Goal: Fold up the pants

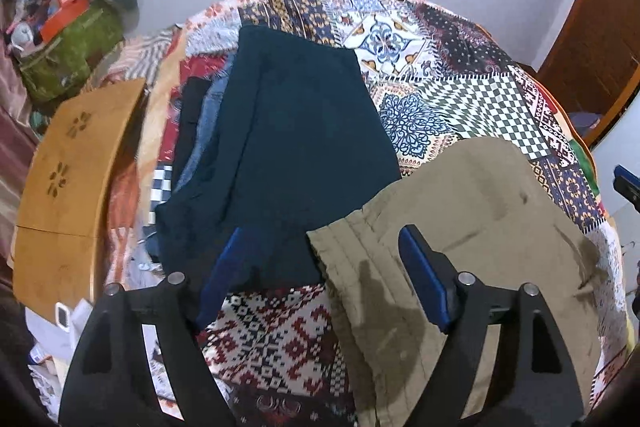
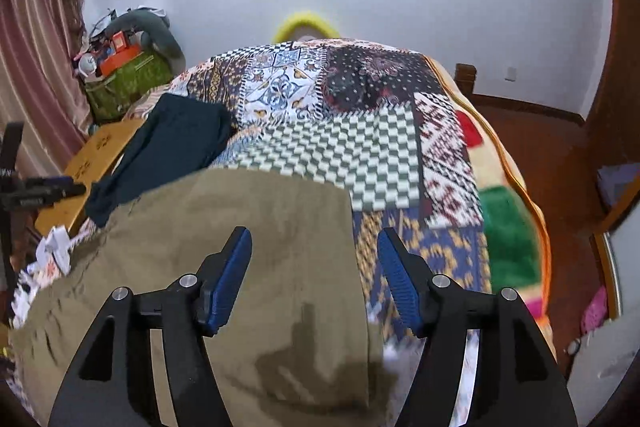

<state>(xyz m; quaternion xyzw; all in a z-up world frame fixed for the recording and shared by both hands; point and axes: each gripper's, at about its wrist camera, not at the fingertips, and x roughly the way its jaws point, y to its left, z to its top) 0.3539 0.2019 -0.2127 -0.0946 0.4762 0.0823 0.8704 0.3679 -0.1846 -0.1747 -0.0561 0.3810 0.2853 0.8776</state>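
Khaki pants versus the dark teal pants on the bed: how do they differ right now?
The khaki pants are tan and lie nearest, under both open grippers; the dark teal pants lie farther back toward the wooden table. The khaki pants rest alone on the patchwork bedspread; the teal pants top a stack with denim showing beneath. Both lie folded flat, and neither is gripped.

My khaki pants [image 1: 472, 211] lay folded flat on the bed, a dark damp patch near the close edge, beside dark teal pants [image 1: 296, 131].

Matt khaki cloth pants [image 2: 224, 239]
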